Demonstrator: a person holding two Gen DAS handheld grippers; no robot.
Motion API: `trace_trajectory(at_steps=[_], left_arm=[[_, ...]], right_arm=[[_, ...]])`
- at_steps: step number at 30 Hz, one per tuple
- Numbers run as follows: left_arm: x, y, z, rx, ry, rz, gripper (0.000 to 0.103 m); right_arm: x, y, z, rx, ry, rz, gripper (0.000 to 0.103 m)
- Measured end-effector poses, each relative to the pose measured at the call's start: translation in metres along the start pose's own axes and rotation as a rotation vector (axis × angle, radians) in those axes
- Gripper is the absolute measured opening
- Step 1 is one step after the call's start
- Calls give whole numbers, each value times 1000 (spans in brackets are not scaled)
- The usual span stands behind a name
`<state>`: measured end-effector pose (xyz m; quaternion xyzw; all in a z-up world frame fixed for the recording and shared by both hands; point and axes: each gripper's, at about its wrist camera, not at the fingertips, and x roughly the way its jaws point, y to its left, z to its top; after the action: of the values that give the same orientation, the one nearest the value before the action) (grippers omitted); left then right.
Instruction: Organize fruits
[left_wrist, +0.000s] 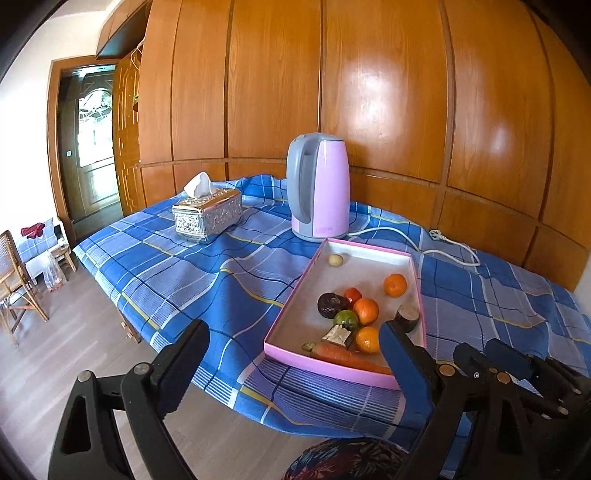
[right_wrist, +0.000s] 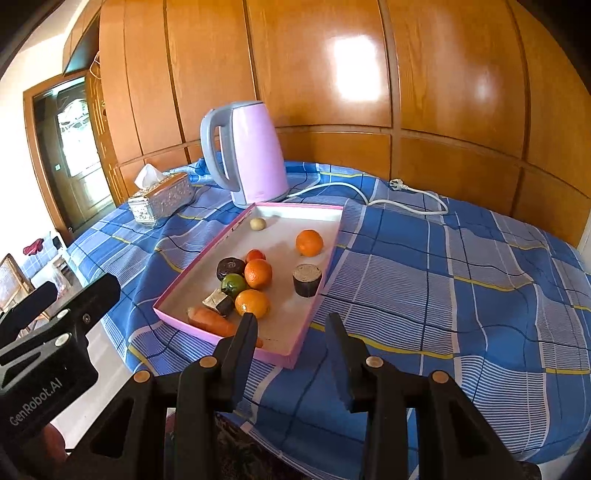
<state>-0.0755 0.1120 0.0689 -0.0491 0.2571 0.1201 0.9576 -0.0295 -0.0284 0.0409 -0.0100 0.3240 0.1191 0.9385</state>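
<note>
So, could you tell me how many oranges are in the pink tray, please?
3: one alone toward the kettle end, one mid-tray beside the green fruit, one nearest the carrot. None seem hidden.

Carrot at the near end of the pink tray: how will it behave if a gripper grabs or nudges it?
The carrot looks stiff, so it probably lifts without bending. Its tapered shape may let flat fingers slide toward the thin end. Lying along the pink tray rim, it would likely roll only until it meets the rim or the orange beside it.

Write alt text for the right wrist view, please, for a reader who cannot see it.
A pink tray on a blue plaid cloth holds three oranges, a carrot and other produce. The right gripper hovers empty at its near edge. Behind stand a pink kettle and a tissue box.
</note>
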Motion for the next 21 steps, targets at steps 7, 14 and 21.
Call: trace_trajectory(at_steps=[7,14,21], left_arm=[[1,-2,-1,13,1,3,95],[0,-4,-2,15,1,-1,96],[-1,-4,0,12,-3,-2,96]], right_arm=[[3,0,-1,0,8,7,38],[1,3,1,-7,3,7,38],[0,5,2,-15,0,6,38]])
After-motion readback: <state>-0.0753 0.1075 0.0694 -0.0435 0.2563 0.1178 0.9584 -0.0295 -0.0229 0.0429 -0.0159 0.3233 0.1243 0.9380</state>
